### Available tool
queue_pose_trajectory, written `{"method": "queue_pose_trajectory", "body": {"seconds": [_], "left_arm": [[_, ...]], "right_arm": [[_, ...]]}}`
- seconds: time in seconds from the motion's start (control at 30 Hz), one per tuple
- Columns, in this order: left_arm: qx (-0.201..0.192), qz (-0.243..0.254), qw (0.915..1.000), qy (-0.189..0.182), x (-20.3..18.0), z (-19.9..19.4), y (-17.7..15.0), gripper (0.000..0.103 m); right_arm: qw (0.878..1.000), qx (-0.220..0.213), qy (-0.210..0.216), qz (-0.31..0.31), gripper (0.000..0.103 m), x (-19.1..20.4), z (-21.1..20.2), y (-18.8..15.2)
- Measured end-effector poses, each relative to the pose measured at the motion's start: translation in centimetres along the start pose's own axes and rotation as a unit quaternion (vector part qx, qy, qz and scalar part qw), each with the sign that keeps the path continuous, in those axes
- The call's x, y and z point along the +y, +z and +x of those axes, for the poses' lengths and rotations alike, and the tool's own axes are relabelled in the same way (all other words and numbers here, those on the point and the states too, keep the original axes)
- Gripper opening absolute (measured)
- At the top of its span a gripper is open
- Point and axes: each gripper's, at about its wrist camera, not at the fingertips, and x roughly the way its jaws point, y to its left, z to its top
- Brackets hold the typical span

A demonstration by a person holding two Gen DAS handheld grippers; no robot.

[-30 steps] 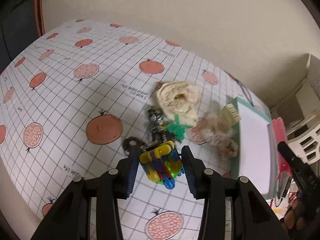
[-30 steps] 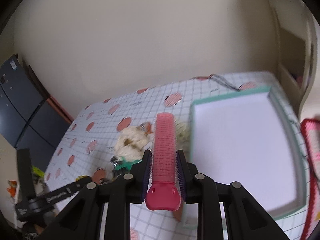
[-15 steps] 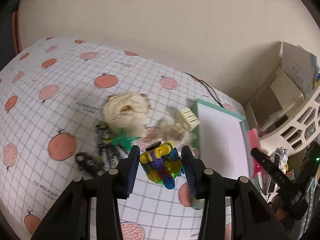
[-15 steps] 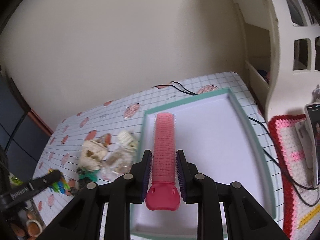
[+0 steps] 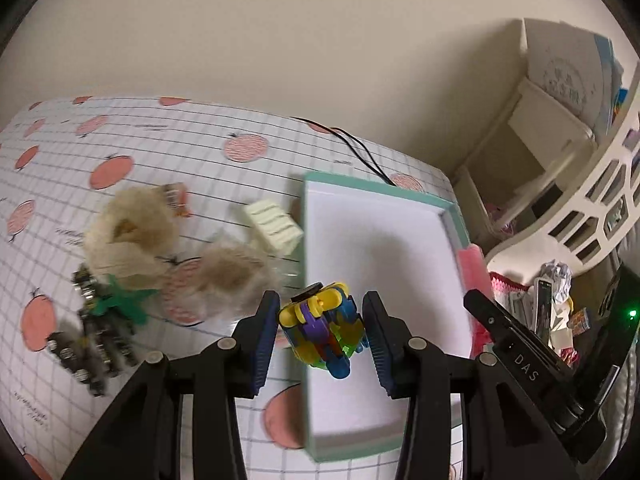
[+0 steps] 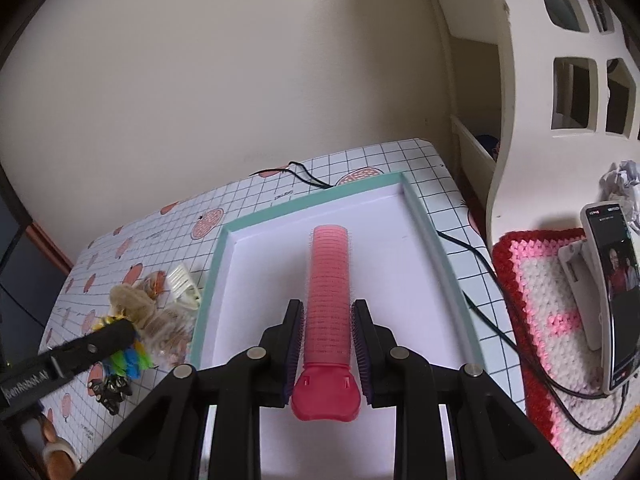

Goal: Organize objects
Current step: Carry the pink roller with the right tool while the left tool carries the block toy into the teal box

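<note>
My left gripper (image 5: 320, 330) jaws clamp the toy (image 5: 322, 330) over the tray's (image 5: 400, 194) left edge; right gripper (image 6: 326, 344) jaws grip the pink roller (image 6: 328, 300).

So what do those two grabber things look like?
Both grippers, left and right, are black plastic with silver screws. Each has two fingers lined with ridged blue-purple pads. White lettering on their sides reads "DAS" and "penRobot.AI".
</note>
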Motion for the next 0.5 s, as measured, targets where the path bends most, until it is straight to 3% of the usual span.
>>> {"method": "queue_pose_trajectory", "body": {"seconds": [0.5], "left_arm": [[-0.006, 0.029, 0.9996, -0.004, -4.3, 5.3, 1.2, 0.045]], "right_arm": [[1.0, -0.012, 0.0, 0.019, 0.026, -1.8, 1.2, 1.8]]}}
